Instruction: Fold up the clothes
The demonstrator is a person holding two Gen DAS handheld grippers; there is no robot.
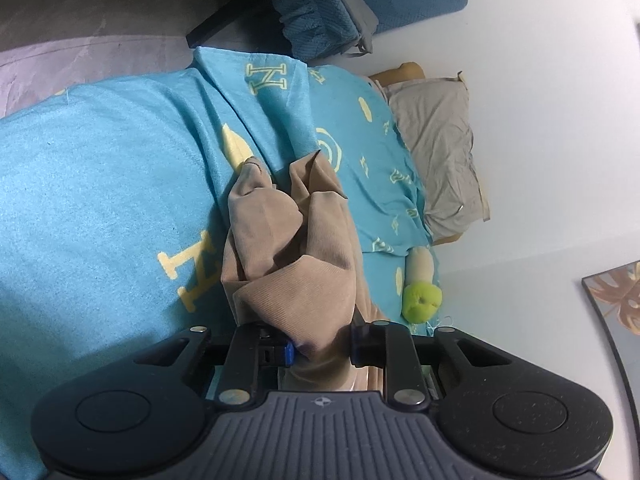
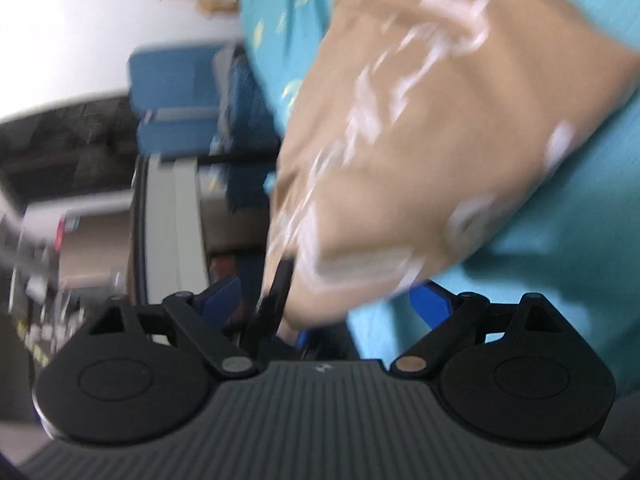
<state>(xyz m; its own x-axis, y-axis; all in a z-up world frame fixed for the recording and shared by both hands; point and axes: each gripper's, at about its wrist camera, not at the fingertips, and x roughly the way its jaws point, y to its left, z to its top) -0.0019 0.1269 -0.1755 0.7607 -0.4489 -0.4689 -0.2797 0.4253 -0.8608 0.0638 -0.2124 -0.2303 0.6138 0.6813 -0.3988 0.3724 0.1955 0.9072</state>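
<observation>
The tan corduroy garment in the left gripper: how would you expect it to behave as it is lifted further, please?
Probably floppy: the tan corduroy garment bunches into soft folds ahead of the left gripper. It likely drapes and swings. The ribbed weave suggests it should not slip easily from the fingers. The right wrist view is too blurred to judge its grip.

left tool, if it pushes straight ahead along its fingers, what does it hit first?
The tan corduroy garment it already grips: the left tool is shut on it, and the bunched cloth fills the line ahead. Beyond that lies the turquoise blanket; depth between them is unclear.
</observation>
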